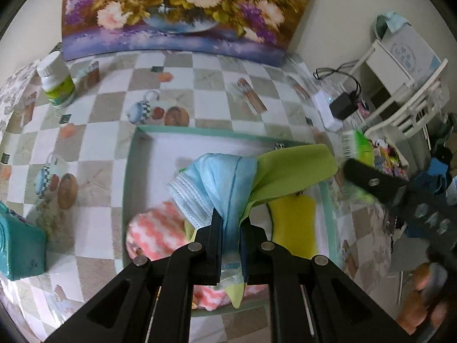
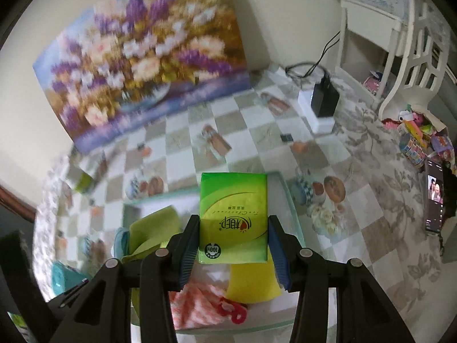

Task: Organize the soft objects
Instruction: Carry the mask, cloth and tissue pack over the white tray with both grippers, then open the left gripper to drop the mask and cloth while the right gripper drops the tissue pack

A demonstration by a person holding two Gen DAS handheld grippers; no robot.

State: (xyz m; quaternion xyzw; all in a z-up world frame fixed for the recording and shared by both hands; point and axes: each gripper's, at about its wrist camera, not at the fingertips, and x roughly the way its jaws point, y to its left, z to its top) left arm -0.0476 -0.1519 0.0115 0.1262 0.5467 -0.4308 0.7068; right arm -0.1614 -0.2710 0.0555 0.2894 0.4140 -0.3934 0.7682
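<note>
left claw [image 1: 230, 223] pinched tight on light blue pleated face mask [image 1: 210, 180] plus lime green cloth [image 1: 288, 168], frame centre | right claw [image 2: 233, 238] gripping green plastic tissue pack [image 2: 233, 214] | both over shallow mint-rimmed white tray [image 1: 130, 154] on checkered surface [image 1: 205, 85]

Floral painting [image 2: 142, 83] motion-blurred; pink-white cloth [image 1: 155, 233] partly hidden behind left gripper [image 1: 230, 228]; teal pouch [image 1: 20, 245] cut by edge.

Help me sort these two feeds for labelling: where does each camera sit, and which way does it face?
Left wrist: on the left gripper, looking steeply down into the tray; its jaws pinch a blue face mask.
Right wrist: on the right gripper, angled down over the same tray; its jaws clamp a green tissue pack.
Shared: tray, yellow sponge, flower painting.
</note>
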